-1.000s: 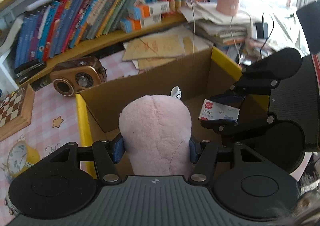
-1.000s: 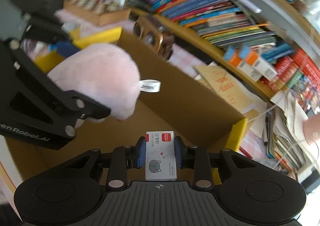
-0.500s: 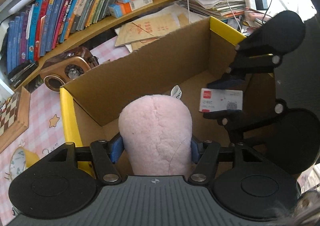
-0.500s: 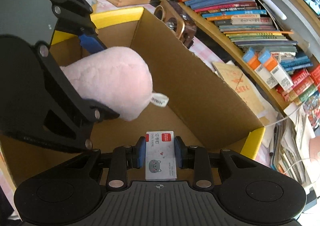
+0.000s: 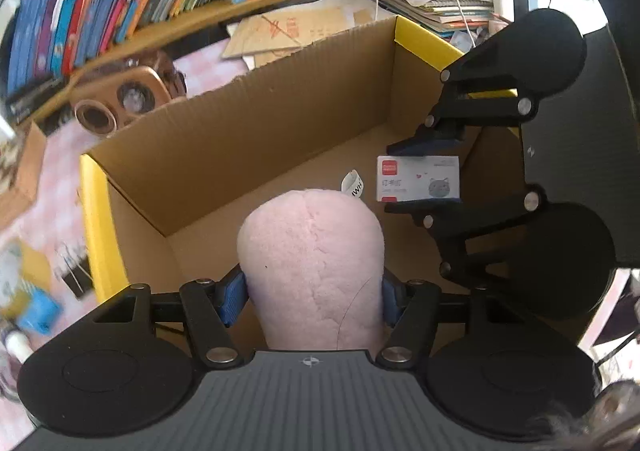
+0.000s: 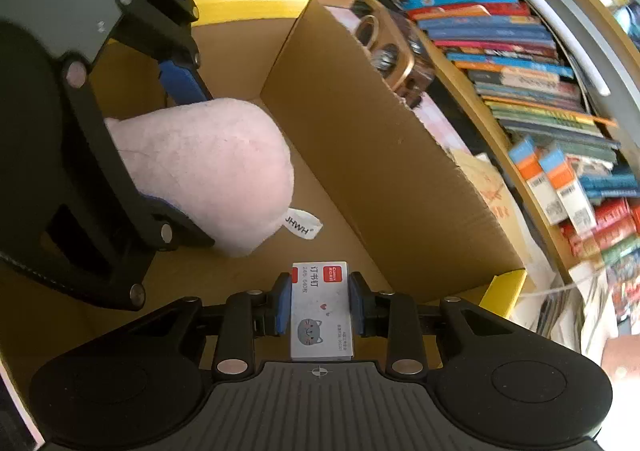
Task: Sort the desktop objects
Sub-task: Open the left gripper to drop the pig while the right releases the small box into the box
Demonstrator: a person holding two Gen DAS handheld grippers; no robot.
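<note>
Left wrist view showed your left gripper (image 5: 312,291) clenched on the pink plush (image 5: 310,271), its long axis pointing into the cardboard box (image 5: 256,135); your right gripper (image 6: 320,305) grasped the staple box (image 6: 322,311) just right of it, above the box floor.

The open brown cardboard box with yellow-edged flaps (image 5: 256,139) is now seen from higher and closer than a second ago, its floor filling more of both views. The soft pink plush toy (image 5: 312,271), clamped in the left gripper (image 5: 312,295), is carried further over the box interior. The small white staple box with a grey cat face (image 6: 322,311), pinched in the right gripper (image 6: 320,303), is brought deeper inside the box, nearer the plush toy's white label (image 6: 303,228).
</note>
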